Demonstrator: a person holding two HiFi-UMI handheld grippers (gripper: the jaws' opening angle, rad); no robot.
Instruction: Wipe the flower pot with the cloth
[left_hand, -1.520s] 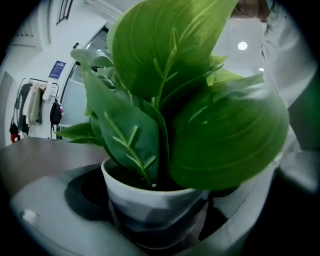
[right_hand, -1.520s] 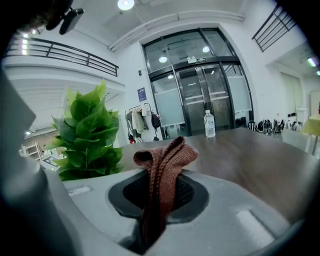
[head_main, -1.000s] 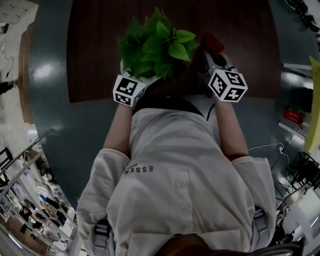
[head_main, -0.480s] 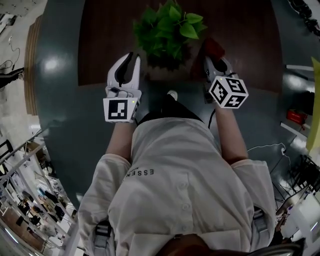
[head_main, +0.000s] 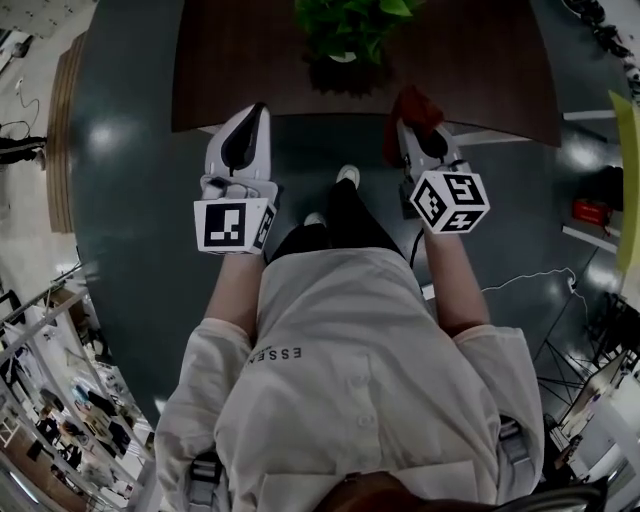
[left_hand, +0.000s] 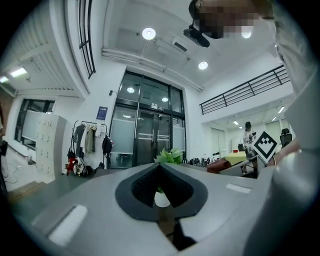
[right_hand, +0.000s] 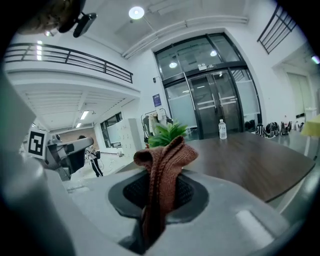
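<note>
Head view: the person stands back from the dark wooden table, and the flower pot sits near its front edge, a small white pot under a bush of broad green leaves, well apart from both grippers. No wiping is under way at this moment. Whether the pot has already been wiped cannot be told, and if it has not, the cloth must first be carried back to it. The left gripper is held out over the grey-green glossy floor. The right gripper carries the cloth, a reddish bunch sticking out beyond its tips. Left gripper view: the smooth grey jaws have just been closing and now meet at their tips with nothing between them. Through the diamond gap framed by the dark ribbed pads, the round white pot shows far off, with leaves above it. Right gripper view: the jaws are clamped on the cloth, a rust-brown knit with ribbed rows, soft and floppy, folding over into a hood above the pads. The plant's leaves rise behind it, and the tabletop runs off to the right, smooth and faintly shiny.
</note>
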